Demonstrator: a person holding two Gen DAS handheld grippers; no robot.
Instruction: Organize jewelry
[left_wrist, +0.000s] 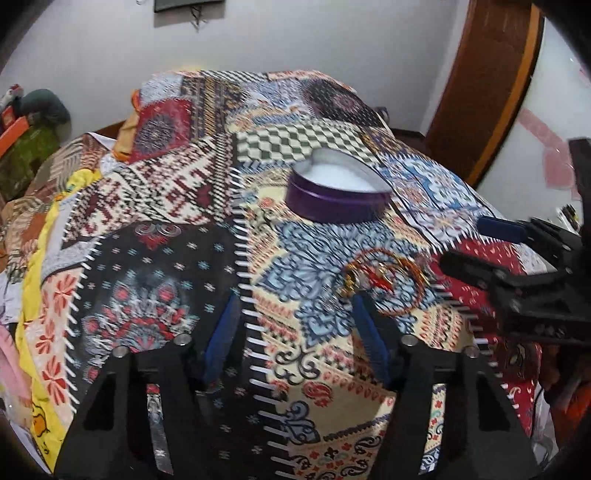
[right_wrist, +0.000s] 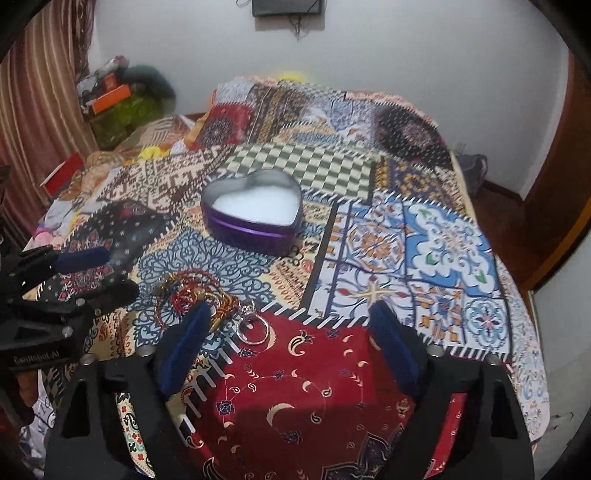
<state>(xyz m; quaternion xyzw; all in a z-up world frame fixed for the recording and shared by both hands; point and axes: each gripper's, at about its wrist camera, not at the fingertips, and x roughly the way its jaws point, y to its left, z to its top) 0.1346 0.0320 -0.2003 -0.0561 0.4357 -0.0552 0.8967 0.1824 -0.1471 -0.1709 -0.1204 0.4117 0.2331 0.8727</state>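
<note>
Both claws, left (left_wrist: 295, 328) and right (right_wrist: 291, 328), hang apart and empty above the bangles (right_wrist: 192, 295).

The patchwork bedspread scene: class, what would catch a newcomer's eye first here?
Probably the purple heart-shaped tin, open and white inside, sitting mid-bedspread. Nearer the camera lies a tangle of red and gold bangles with a silver ring beside it. Both grippers, left and right, hang open above the cloth.
</note>
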